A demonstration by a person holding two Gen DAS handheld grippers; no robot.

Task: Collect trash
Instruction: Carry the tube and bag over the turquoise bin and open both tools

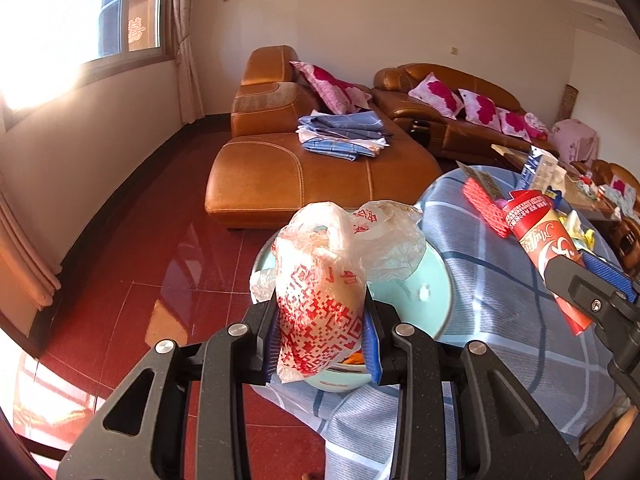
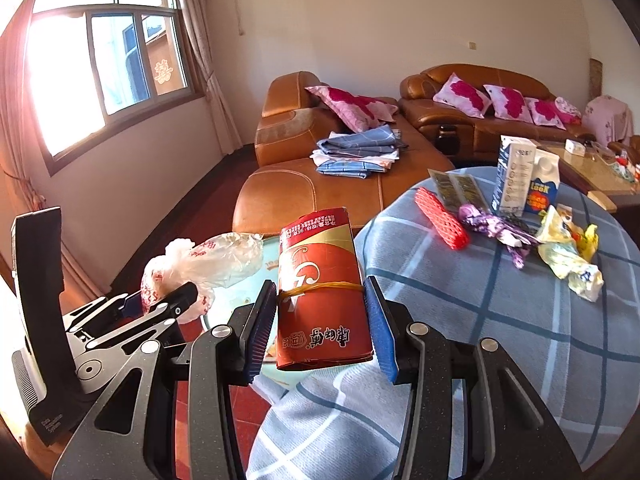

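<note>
A: Starting at the jaws: the left gripper (image 1: 325, 344) is narrowed onto a plastic bag (image 1: 320, 292) with red print, blue pads pressing both flanks of the bulging lower part

B: And the right gripper (image 2: 322, 320)?

A: Set a little wider, clamped on a flattened red carton (image 2: 320, 276) with a rubber band (image 2: 320, 287) round its middle, pads on the two long edges

B: How do they feel, you reckon?

A: The bag looks light, soft and slippery; thin film that bunches, so the hold down on the filled part seems safer than the loose handles flopping above. The carton looks stiff enough but hollow, so it may crush if squeezed harder; the edges near the band are the firm place

B: Where are both?

A: Held up over the worktop's near-left edge, above a pale blue bin (image 1: 436, 280) that sits just off that edge, by the checked cloth (image 2: 500, 320)

B: More to collect?

A: Plenty towards the far-right side: red foam netting (image 2: 440, 220), a purple wrapper (image 2: 492, 228), a crumpled yellow wrapper (image 2: 568, 256) and two milk cartons (image 2: 528, 180)
</note>
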